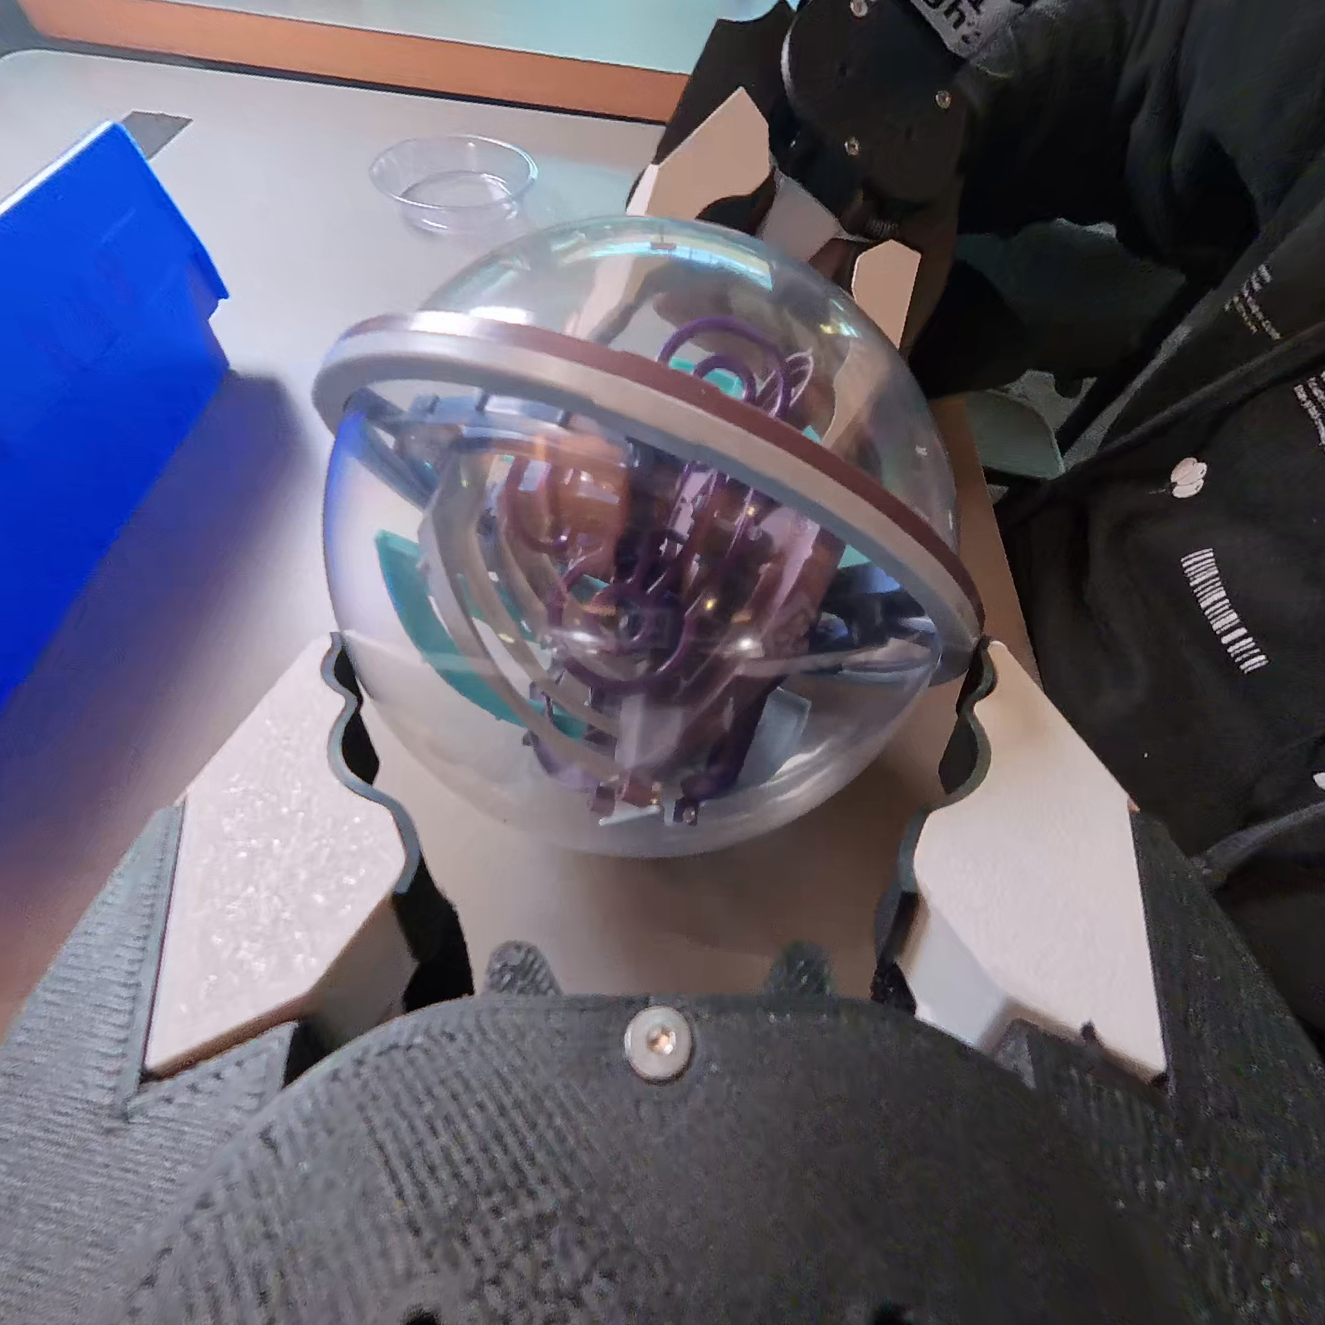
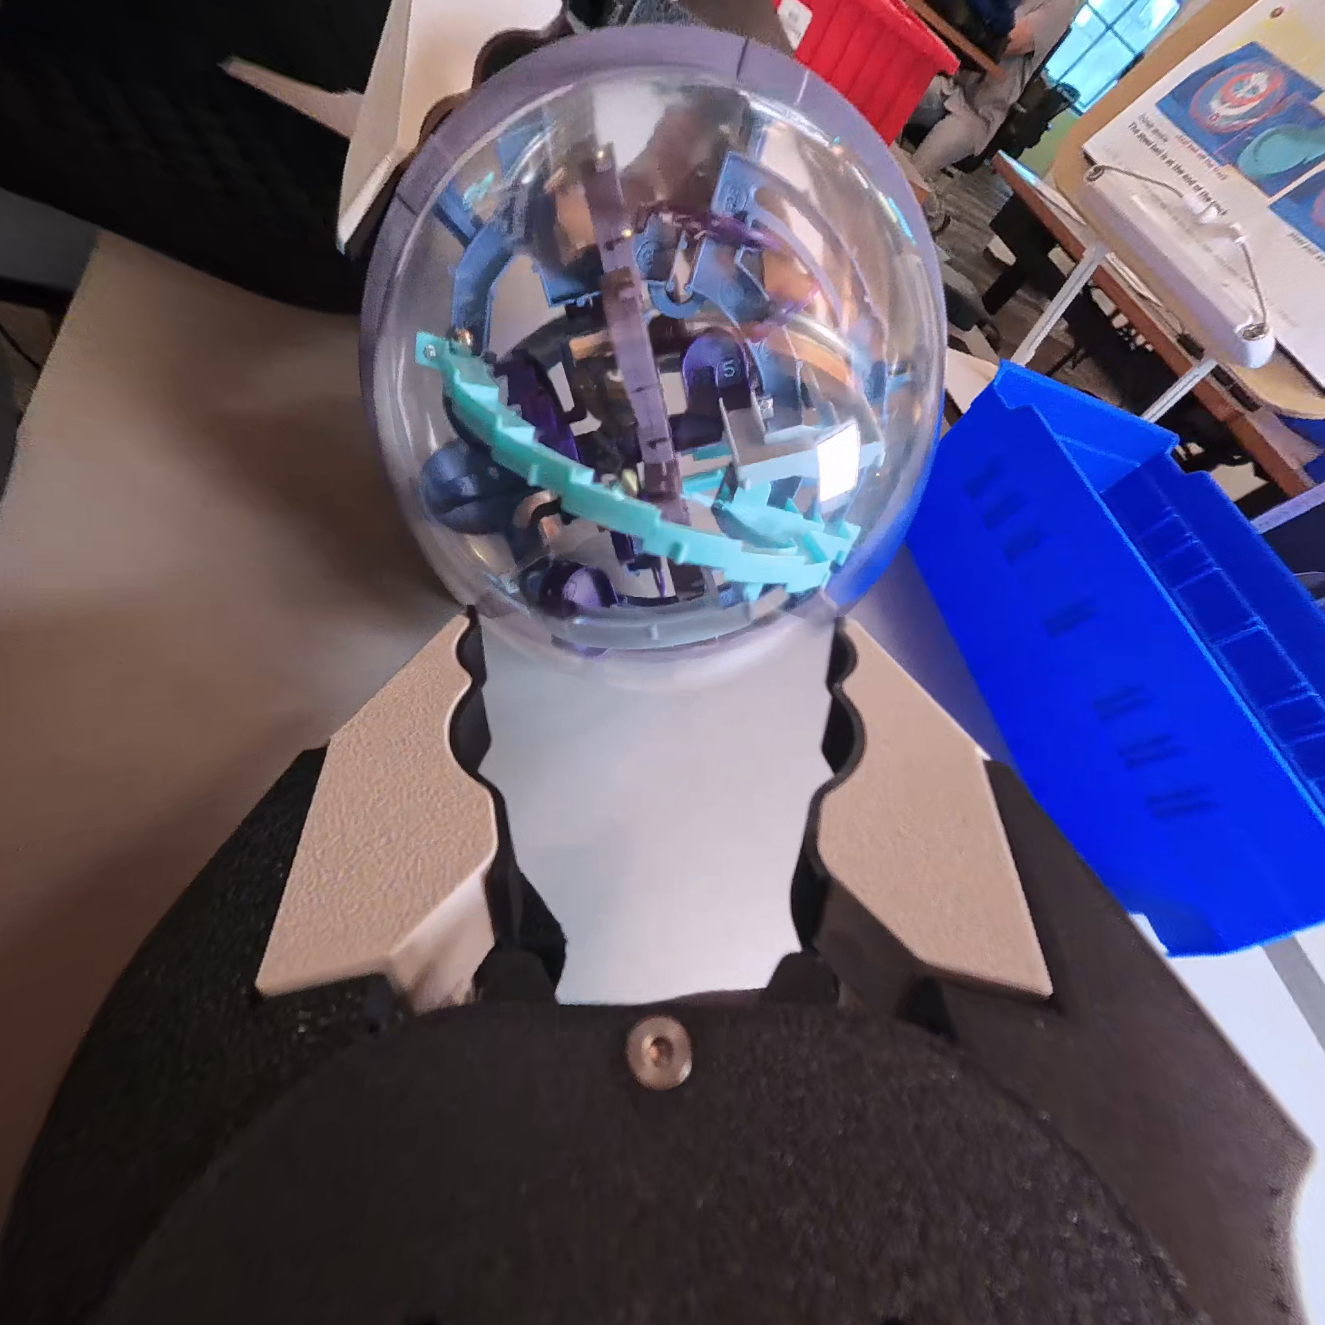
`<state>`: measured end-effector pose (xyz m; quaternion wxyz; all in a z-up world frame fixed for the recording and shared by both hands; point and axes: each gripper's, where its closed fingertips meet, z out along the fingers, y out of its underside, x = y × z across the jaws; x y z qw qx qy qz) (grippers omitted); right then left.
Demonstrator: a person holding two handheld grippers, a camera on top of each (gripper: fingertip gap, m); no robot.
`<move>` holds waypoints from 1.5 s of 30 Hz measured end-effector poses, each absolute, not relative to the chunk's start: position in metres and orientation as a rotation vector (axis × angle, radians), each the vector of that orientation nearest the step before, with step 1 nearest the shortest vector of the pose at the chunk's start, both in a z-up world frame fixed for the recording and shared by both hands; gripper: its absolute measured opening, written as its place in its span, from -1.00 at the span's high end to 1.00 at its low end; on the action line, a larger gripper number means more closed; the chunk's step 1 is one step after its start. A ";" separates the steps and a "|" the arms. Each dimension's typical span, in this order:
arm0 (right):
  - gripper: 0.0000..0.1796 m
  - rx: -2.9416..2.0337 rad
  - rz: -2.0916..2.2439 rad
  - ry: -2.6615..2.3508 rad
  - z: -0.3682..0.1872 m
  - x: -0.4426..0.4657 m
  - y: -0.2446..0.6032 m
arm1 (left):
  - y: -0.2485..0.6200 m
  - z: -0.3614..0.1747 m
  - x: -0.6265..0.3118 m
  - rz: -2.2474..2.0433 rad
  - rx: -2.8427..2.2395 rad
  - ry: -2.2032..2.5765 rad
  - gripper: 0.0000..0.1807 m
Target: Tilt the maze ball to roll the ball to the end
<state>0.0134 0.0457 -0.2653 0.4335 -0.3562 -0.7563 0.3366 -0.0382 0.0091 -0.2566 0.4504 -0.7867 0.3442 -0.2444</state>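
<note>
The maze ball point(image 1: 638, 530) is a clear sphere with a grey-and-maroon equator band and purple, teal and grey tracks inside. It is held off the table between both grippers. My left gripper point(image 1: 656, 667) has its fingertips pressed on the sphere's two sides. My right gripper point(image 2: 654, 627) presses its fingertips against the near underside of the maze ball point(image 2: 652, 344). The right gripper also shows beyond the sphere in the left wrist view point(image 1: 774, 208). A small metal bead point(image 2: 466, 334) sits near the left end of the teal track; I cannot tell whether it is the ball.
A blue bin point(image 1: 93, 358) stands to the left, seen on the right in the right wrist view point(image 2: 1147, 681). A clear plastic bowl point(image 1: 453, 185) sits on the beige table point(image 1: 287, 186) behind. A person in dark clothes point(image 1: 1147, 502) is close on the right. A red bin point(image 2: 867, 64) and a board with sheets point(image 2: 1204, 179) lie farther off.
</note>
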 end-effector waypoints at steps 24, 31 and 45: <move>0.64 -0.776 1.105 -2.505 -0.186 0.005 0.078 | 0.020 -0.245 0.006 -0.641 -1.829 1.335 -0.75; 0.91 -0.744 1.215 -2.788 -0.188 0.000 0.069 | 0.019 -0.248 0.002 -0.677 -1.799 1.381 -0.74; 0.95 -0.686 1.146 -2.535 -0.186 0.012 0.068 | -0.004 -0.222 -0.027 -0.715 -1.737 0.870 -0.22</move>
